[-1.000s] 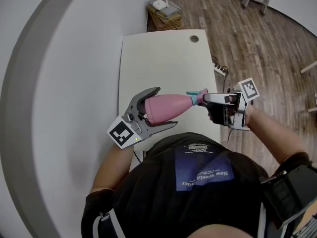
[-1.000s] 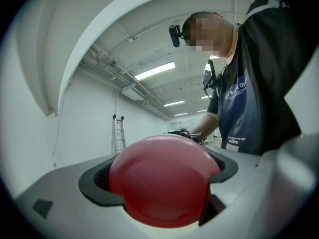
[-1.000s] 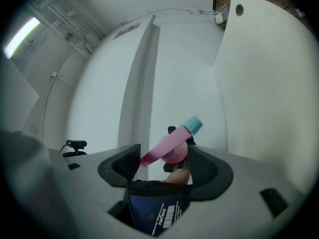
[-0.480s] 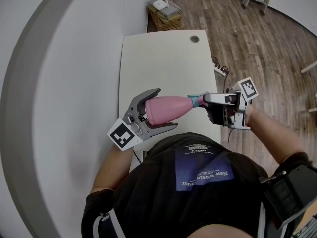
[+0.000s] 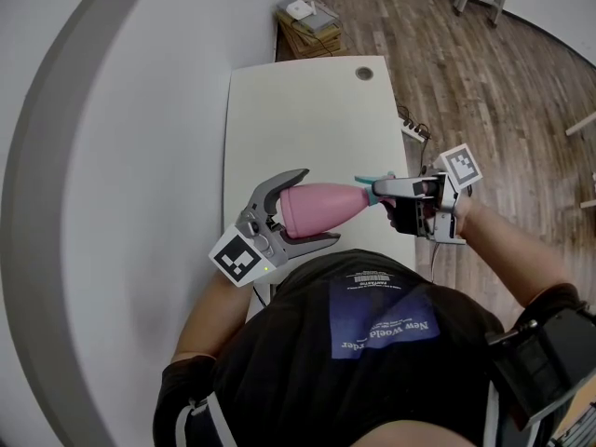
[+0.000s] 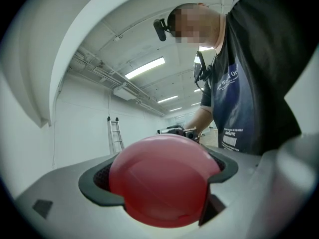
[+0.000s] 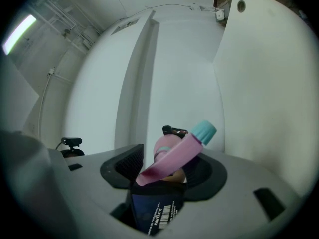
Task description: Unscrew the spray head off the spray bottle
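Bottle (image 5: 326, 201) is held level above the table's (image 5: 298, 101) near end, base to the left. Left gripper (image 5: 317, 209) is clamped around the base. Right gripper (image 5: 380, 190): jaws have just been closing, with the head (image 7: 179, 156) between them and the pads apparently on its sides. Step in hand, by my reading: taking a grip for a turn, head not yet off. Next move calls for a firm hold on the head, then twisting the bottle against it.

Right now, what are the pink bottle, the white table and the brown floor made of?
Pink spray bottle: probably plastic, smooth and slightly glossy, with a sheen on its rounded base.
White rectangular table: likely laminated board, matt and even, with a round cable hole.
Brown plank floor: wood or wood-look laminate, showing grain and board seams.
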The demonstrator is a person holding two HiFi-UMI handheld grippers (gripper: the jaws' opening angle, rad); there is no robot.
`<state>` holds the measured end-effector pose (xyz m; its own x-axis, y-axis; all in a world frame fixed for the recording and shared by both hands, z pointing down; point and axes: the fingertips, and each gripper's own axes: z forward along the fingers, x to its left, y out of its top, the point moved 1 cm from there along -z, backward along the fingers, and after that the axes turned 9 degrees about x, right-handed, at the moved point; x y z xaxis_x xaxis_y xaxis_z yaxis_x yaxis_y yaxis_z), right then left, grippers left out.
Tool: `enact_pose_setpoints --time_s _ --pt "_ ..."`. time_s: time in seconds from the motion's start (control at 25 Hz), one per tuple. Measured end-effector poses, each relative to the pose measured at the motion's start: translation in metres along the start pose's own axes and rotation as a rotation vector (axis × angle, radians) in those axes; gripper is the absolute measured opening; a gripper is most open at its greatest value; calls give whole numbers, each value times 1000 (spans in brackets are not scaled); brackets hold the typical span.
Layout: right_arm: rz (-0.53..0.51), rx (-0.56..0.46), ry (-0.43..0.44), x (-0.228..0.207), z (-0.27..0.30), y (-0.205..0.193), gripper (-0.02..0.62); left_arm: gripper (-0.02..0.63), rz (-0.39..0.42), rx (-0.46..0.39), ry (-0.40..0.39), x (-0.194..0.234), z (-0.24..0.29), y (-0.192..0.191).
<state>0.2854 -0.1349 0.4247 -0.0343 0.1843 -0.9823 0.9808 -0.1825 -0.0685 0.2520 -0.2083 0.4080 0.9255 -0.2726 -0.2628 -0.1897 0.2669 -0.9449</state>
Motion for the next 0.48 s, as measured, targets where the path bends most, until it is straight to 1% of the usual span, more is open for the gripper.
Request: enact_pose_setpoints --time_s 0.04,0.08,0.12,0.16,0.2,0.32,0.4,0.48 --pt "-6 7 -23 -2 1 0 218 486 -24 -8 5 0 0 0" --pt "-13 12 -46 -4 1 -1 197 486 -43 -10 7 0 1 -1" --pt "-19 16 -66 -6 1 -1 157 486 -52 -4 7 0 2 -2" --pt "-23 19 -81 -7 1 -1 129 486 -62 4 6 -1 2 -3" --pt "-28 21 -91 -8 0 -2 129 486 -87 6 6 -2 3 -4" --pt "-75 33 -115 -10 -2 -8 128 486 -243 -30 10 -5 5 -7" --pt "-144 48 -144 -11 -2 -10 127 486 -317 -52 -3 -6 6 -10" --pt "-238 61 -180 -9 -2 -11 127 486 -402 -75 -24 -5 6 -13"
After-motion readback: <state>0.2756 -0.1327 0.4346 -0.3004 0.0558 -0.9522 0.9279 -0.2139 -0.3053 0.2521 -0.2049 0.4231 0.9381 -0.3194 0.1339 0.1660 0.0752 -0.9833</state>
